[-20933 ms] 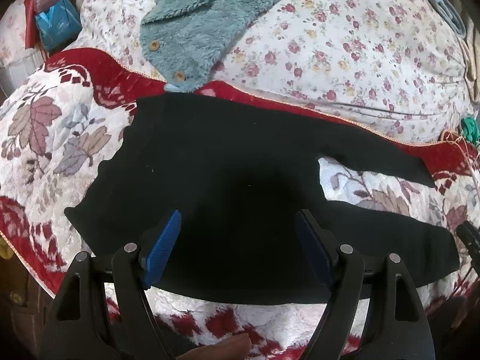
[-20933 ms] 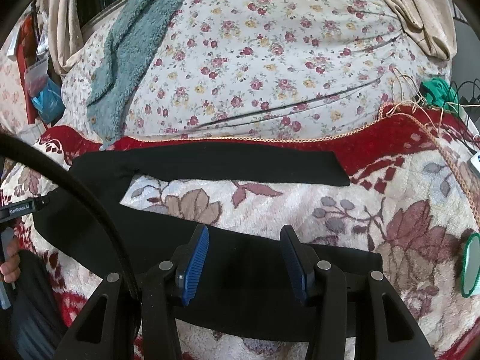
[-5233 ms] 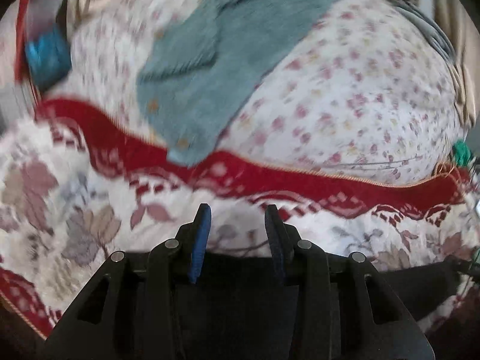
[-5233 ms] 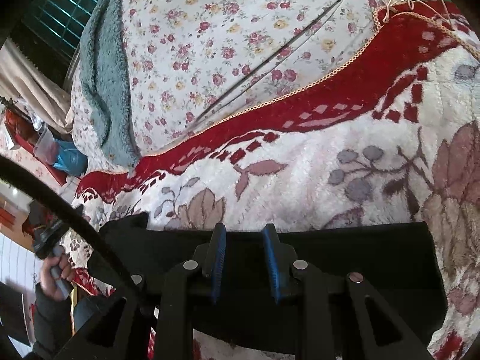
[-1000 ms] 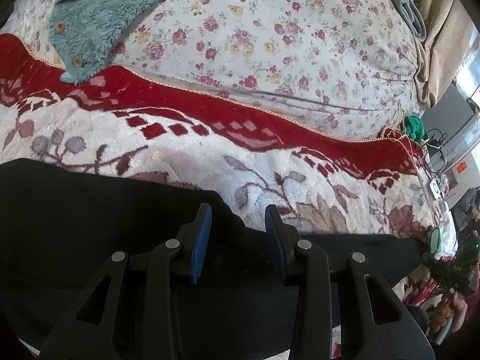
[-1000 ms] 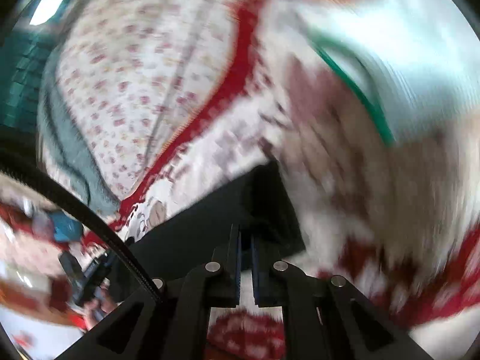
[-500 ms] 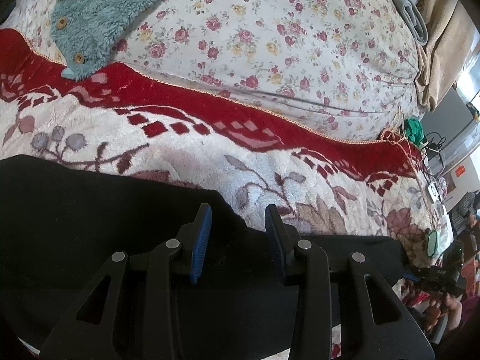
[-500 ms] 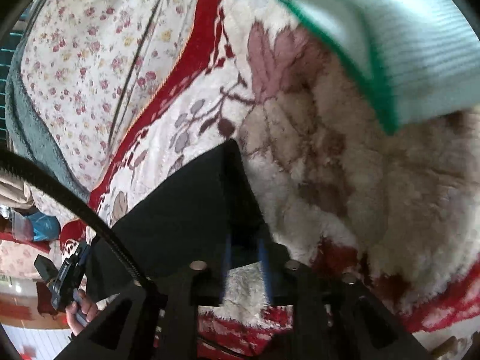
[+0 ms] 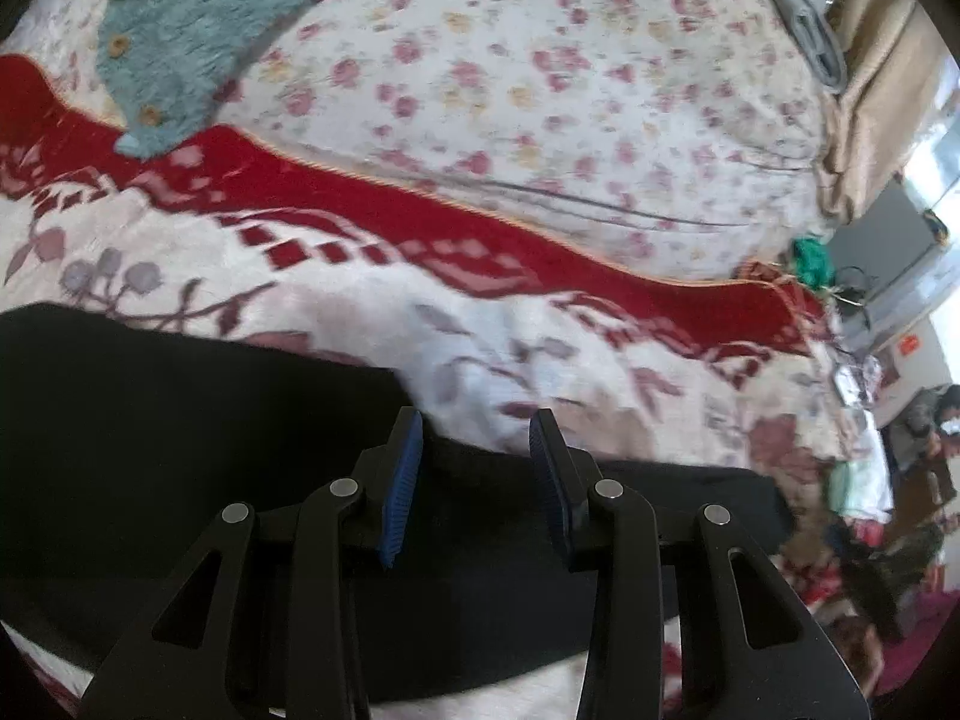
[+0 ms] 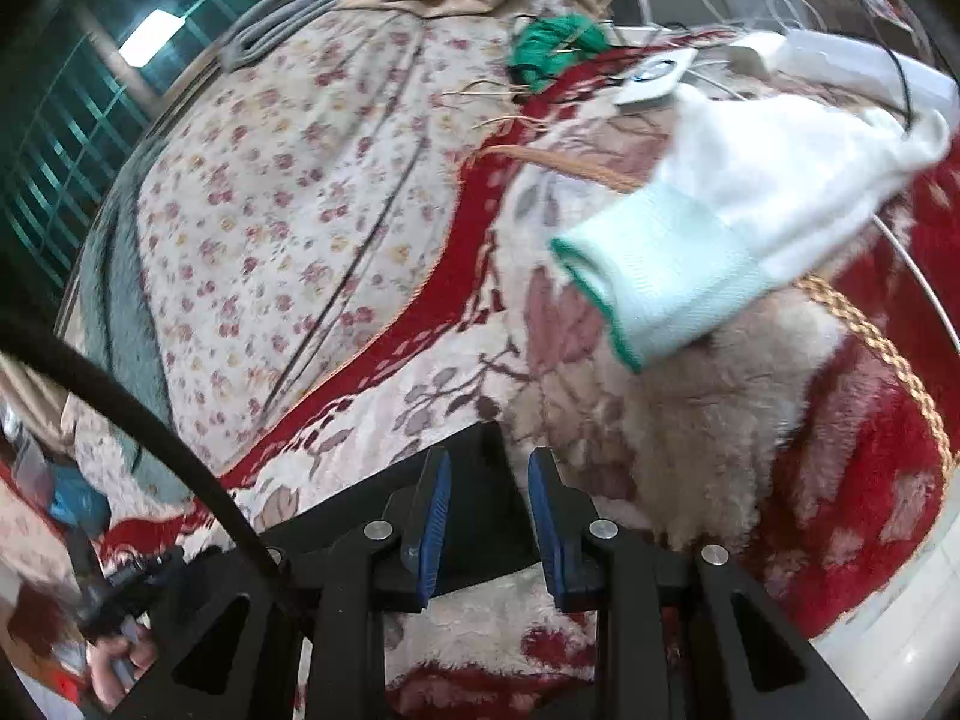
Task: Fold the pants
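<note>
The black pants point(image 9: 180, 450) lie folded lengthwise, leg on leg, across a plush red and cream floral blanket point(image 9: 360, 300). My left gripper point(image 9: 474, 480) is open and hovers over the pants' middle, near the crotch. In the right wrist view the pants' leg end point(image 10: 480, 516) lies between the blue pads of my right gripper point(image 10: 487, 510), which is open and holds nothing. The cloth looks flat on the blanket.
A white sock with a mint cuff point(image 10: 720, 228) lies just beyond the leg end. A flowered quilt point(image 9: 570, 90) rises behind, with a teal fleece jacket point(image 9: 210, 18) on it. Green yarn point(image 10: 558, 45) and cables lie at the far edge.
My right gripper was shut at the leg end a second ago and has opened, letting the cloth go. My left gripper has stayed open over the pants' middle.
</note>
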The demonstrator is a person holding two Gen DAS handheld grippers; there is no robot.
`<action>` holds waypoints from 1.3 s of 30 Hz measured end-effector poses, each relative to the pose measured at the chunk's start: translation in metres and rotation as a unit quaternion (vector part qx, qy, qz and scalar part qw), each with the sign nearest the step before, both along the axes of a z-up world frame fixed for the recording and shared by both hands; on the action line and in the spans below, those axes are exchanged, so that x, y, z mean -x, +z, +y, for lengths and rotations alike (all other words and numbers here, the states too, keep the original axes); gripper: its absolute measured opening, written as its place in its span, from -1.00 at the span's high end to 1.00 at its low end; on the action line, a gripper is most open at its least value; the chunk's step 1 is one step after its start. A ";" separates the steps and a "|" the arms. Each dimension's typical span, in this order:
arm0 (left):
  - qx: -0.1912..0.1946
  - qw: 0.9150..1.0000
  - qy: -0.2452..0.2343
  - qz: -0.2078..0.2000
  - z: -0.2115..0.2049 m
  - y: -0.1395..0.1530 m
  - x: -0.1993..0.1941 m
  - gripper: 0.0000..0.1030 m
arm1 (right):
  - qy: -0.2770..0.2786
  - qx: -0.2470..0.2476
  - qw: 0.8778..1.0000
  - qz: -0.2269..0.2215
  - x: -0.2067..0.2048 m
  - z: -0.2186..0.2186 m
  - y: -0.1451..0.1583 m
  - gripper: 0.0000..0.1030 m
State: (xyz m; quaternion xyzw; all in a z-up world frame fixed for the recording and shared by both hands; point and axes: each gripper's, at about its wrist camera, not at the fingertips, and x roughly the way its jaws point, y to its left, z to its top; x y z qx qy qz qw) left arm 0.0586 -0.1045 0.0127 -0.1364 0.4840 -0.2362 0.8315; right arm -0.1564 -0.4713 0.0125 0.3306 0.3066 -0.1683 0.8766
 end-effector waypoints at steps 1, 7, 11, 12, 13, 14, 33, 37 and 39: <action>0.004 1.000 0.000 -0.001 -0.005 0.009 0.002 0.31 | 0.003 -0.004 1.000 0.000 -0.001 0.000 -0.001 0.51; 0.099 0.995 -0.020 -0.008 -0.047 0.067 0.009 0.31 | 0.006 -0.025 1.000 0.010 -0.009 0.000 -0.007 0.51; 0.082 0.994 -0.072 -0.028 -0.084 0.057 0.013 0.31 | 0.016 -0.028 0.999 0.019 -0.009 0.001 -0.010 0.51; 0.076 0.993 -0.082 -0.026 -0.087 0.051 0.014 0.31 | 0.017 -0.034 0.999 0.017 -0.009 0.001 -0.011 0.51; 0.061 0.994 -0.092 -0.026 -0.090 0.040 0.016 0.31 | 0.018 -0.044 0.999 0.015 -0.009 0.000 -0.013 0.51; 0.042 0.994 -0.094 -0.025 -0.091 0.033 0.017 0.31 | 0.016 -0.045 0.999 0.018 -0.010 0.000 -0.014 0.51; 0.005 0.994 -0.102 -0.032 -0.117 0.005 0.013 0.31 | 0.026 -0.056 0.998 -0.003 -0.004 -0.007 -0.012 0.51; -0.007 0.994 -0.107 -0.013 -0.126 -0.005 0.008 0.31 | 0.030 -0.060 0.998 -0.012 -0.002 -0.009 -0.010 0.51; -0.021 0.994 -0.109 -0.013 -0.130 -0.008 0.008 0.31 | 0.028 -0.068 0.997 -0.017 0.000 -0.013 -0.010 0.51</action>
